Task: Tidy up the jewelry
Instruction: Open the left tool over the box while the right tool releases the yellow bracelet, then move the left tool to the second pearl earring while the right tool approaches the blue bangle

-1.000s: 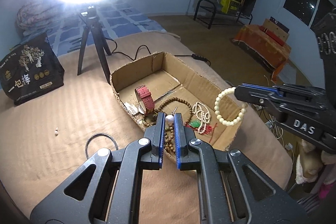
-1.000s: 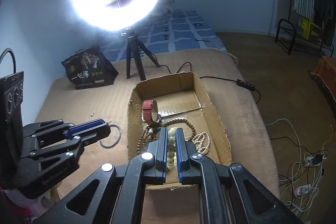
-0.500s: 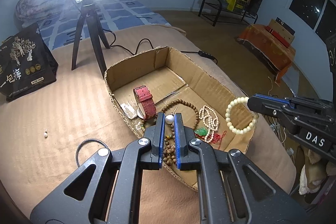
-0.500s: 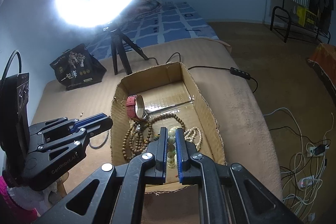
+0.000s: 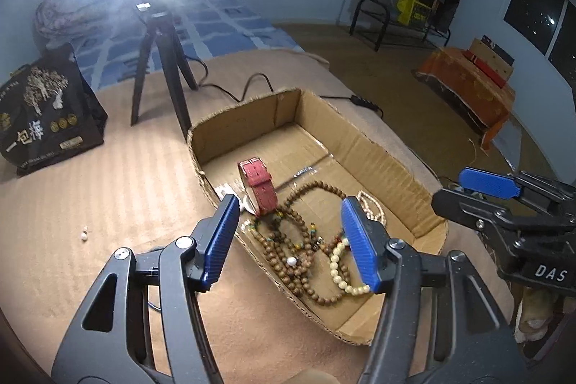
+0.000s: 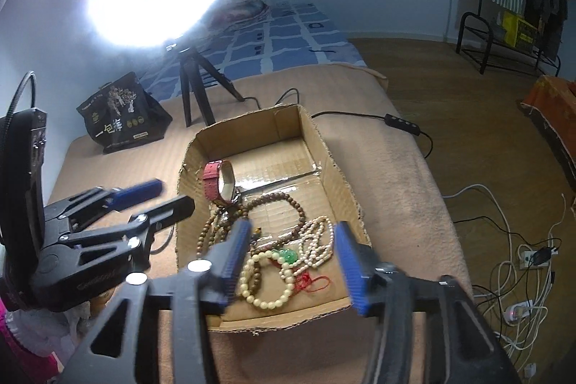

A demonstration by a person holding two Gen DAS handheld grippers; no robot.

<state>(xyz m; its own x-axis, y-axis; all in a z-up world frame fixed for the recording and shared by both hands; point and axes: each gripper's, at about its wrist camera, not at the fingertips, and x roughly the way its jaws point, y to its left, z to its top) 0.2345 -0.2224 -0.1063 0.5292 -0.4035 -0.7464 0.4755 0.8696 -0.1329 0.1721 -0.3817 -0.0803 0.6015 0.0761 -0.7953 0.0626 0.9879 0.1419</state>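
A shallow cardboard box (image 5: 388, 164) (image 6: 345, 189) lies on the tan blanket. In it are a red-strap watch (image 5: 259, 186) (image 6: 216, 182), brown wooden bead strands (image 5: 288, 251) (image 6: 280, 204), a small white pearl (image 5: 291, 261), a cream bead bracelet (image 5: 342, 269) (image 6: 266, 287), a pale bead necklace (image 6: 316, 243) and a green pendant on red cord (image 6: 286, 255). My left gripper (image 5: 289, 242) is open and empty above the box's near-left end. My right gripper (image 6: 293, 256) is open and empty above the bracelet.
A ring light on a black tripod (image 5: 162, 67) (image 6: 194, 85) stands behind the box, its cable trailing right. A black printed bag (image 5: 43, 117) (image 6: 118, 117) sits at the back left. A loose pearl (image 5: 84, 234) lies on the blanket left of the box.
Both grippers have opened. The left let go of the white pearl, which now lies on the wooden beads. The right let go of the cream bracelet, which now lies in the box.
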